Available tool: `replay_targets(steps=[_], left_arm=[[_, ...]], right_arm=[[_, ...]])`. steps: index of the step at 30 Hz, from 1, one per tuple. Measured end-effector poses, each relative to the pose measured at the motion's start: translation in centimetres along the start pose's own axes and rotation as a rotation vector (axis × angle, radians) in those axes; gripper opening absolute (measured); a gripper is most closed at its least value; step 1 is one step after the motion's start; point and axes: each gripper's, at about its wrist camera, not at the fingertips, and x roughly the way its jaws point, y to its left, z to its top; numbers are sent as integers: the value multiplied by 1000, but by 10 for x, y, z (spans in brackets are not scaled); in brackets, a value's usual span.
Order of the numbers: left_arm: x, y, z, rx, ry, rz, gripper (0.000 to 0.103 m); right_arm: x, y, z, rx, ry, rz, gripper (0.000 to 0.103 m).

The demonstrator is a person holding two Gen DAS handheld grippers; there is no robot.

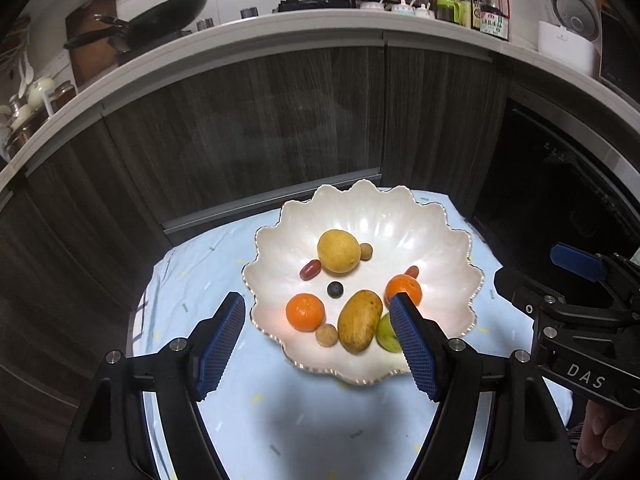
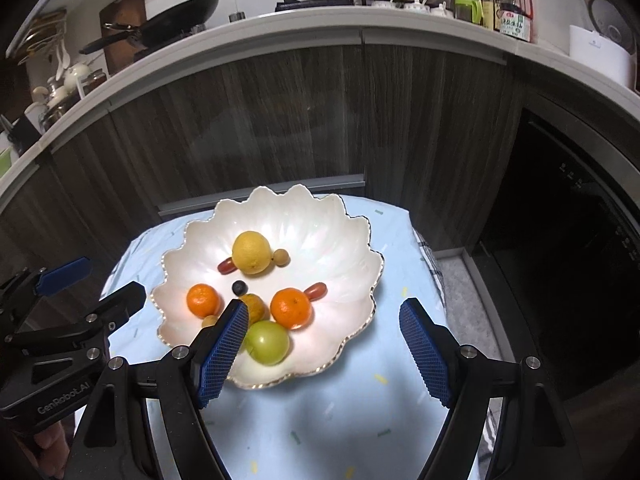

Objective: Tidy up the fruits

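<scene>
A small table draped in a pale blue cloth with scattered confetti marks (image 1: 304,420) carries the whole arrangement in front of dark wood-grain kitchen cabinets (image 1: 240,120). On the cloth rests a wide pearly white dish with a scalloped, gilt-edged rim (image 1: 448,240), whose shallow hollow keeps round fruit from rolling off. Both tools hang above the near edge of the cloth, clear of the dish: the left gripper (image 1: 320,344), its blue ribbed pads spread wide and empty, and the right gripper (image 2: 332,352), likewise spread and holding nothing, a posture that suggests a pause between picks. All visible fruit lies inside the dish. The yellow lemon-like citrus (image 1: 338,251) sits toward the far side, the speckled yellow-brown mango (image 1: 359,320) and the green apple (image 2: 267,342) toward the near rim, flanked by the left orange mandarin (image 1: 305,312) and the right orange mandarin (image 2: 291,307). Smaller pieces fill the gaps: two dark red oval dates (image 1: 310,269) (image 2: 316,291), two tan round longans (image 1: 365,250) (image 1: 326,335), and one dark blueberry (image 1: 335,289) near the centre.
</scene>
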Motion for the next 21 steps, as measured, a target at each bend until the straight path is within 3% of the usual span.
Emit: replay_targets(steps=[21], left_arm=[[-97, 1, -64, -69, -47, 87, 75]], right_arm=[[-79, 16, -52, -44, -60, 22, 78]])
